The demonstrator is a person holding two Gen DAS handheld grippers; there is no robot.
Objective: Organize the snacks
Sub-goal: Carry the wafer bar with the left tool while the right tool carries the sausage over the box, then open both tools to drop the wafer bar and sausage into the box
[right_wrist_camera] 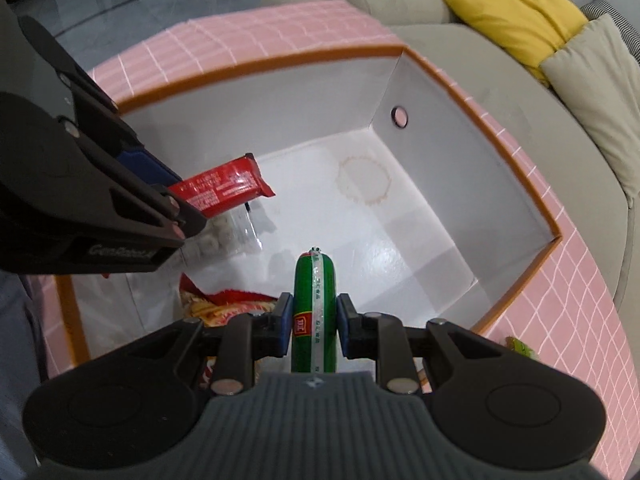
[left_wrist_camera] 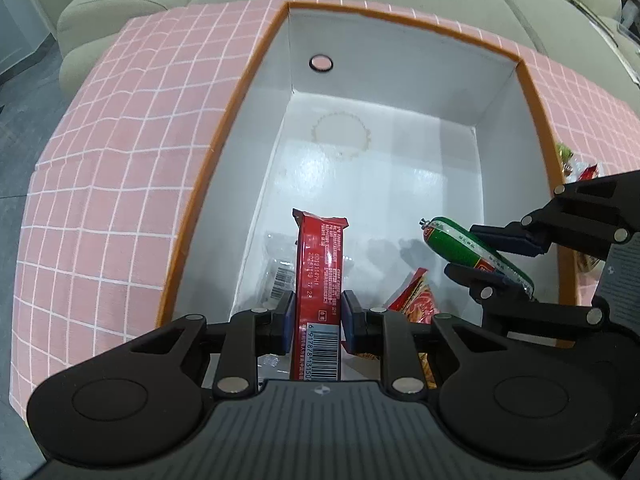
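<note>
My left gripper (left_wrist_camera: 317, 320) is shut on a red snack bar (left_wrist_camera: 320, 268) and holds it over the near end of a white box with an orange rim (left_wrist_camera: 224, 136). My right gripper (right_wrist_camera: 314, 322) is shut on a green sausage stick (right_wrist_camera: 315, 300) and holds it over the same box (right_wrist_camera: 516, 168). In the left wrist view the right gripper (left_wrist_camera: 486, 260) with the sausage (left_wrist_camera: 468, 248) is at the right. In the right wrist view the left gripper (right_wrist_camera: 172, 196) with the red bar (right_wrist_camera: 224, 188) is at the left. A clear packet (left_wrist_camera: 280, 276) and a red-yellow snack bag (left_wrist_camera: 416, 300) lie on the box floor.
The box stands on a pink checked cloth (left_wrist_camera: 120, 168). More snack packets lie on the cloth right of the box (left_wrist_camera: 580, 168). A beige sofa (right_wrist_camera: 480, 64) with a yellow cushion (right_wrist_camera: 508, 12) is behind. The far half of the box floor (right_wrist_camera: 380, 216) has a ring stain.
</note>
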